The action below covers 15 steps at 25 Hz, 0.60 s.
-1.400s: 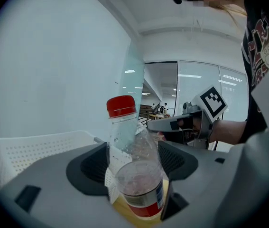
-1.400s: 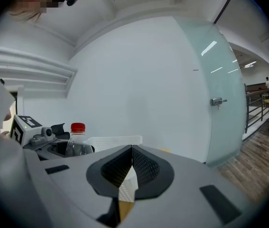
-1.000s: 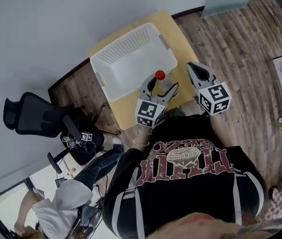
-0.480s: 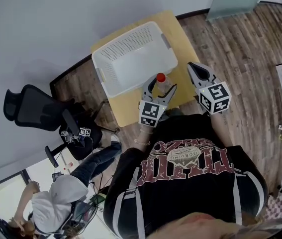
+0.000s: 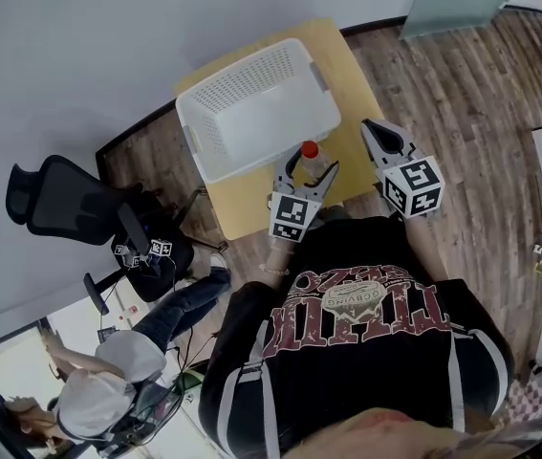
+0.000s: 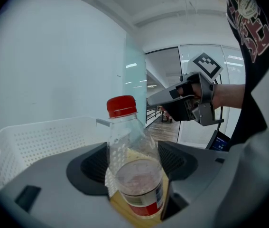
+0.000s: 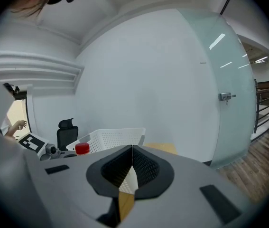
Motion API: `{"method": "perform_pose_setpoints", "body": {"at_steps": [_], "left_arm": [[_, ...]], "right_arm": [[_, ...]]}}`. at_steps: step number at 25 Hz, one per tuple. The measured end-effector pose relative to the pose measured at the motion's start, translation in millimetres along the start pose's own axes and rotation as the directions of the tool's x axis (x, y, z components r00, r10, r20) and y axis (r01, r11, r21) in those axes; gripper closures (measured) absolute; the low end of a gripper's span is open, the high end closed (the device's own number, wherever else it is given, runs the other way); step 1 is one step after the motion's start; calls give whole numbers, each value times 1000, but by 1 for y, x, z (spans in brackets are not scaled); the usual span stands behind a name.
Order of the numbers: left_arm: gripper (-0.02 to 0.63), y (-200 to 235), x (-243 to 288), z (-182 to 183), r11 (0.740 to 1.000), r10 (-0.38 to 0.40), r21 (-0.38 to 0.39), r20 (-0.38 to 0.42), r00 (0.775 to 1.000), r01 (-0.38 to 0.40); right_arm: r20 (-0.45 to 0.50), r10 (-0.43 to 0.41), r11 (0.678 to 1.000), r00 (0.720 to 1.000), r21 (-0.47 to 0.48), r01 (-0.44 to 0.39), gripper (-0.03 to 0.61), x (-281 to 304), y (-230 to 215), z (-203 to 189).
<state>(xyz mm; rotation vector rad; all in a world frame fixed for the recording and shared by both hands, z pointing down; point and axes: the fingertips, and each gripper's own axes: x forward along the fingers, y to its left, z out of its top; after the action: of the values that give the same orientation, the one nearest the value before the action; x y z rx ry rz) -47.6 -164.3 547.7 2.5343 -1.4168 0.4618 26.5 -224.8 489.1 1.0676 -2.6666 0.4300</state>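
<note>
The left gripper holds a clear plastic bottle, its jaws closed on both sides of the body below the shoulder. The red cap therefore stays free and points away from the gripper. The bottle is off the wooden table, above its near part and just beside the near wall of the white basket. It looks empty; only a red label shows low on it. The basket stands on the table with its open side up, and nothing is seen in it. The right gripper has its jaws pressed together with nothing between them. It hangs apart from the bottle, probably so it does not disturb the grip.
</note>
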Motion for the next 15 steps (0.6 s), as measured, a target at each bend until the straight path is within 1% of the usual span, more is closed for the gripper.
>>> {"method": "perform_pose_setpoints", "body": {"at_steps": [5, 10, 13, 15], "left_arm": [[247, -7, 5, -12, 999, -14, 41, -2, 1000, 14], [247, -13, 13, -22, 998, -29, 55, -7, 1000, 29], [247, -16, 17, -26, 995, -39, 97, 4, 999, 38], [247, -18, 20, -30, 991, -46, 128, -9, 999, 47]], "right_arm": [[-15, 0, 1000, 1000, 4, 0, 561, 3, 1, -7], [-23, -6, 1000, 1000, 6, 7, 561, 0, -5, -11], [-28, -17, 1000, 999, 9, 17, 561, -3, -9, -14], [-33, -21, 1000, 999, 9, 21, 561, -3, -11, -15]]}}
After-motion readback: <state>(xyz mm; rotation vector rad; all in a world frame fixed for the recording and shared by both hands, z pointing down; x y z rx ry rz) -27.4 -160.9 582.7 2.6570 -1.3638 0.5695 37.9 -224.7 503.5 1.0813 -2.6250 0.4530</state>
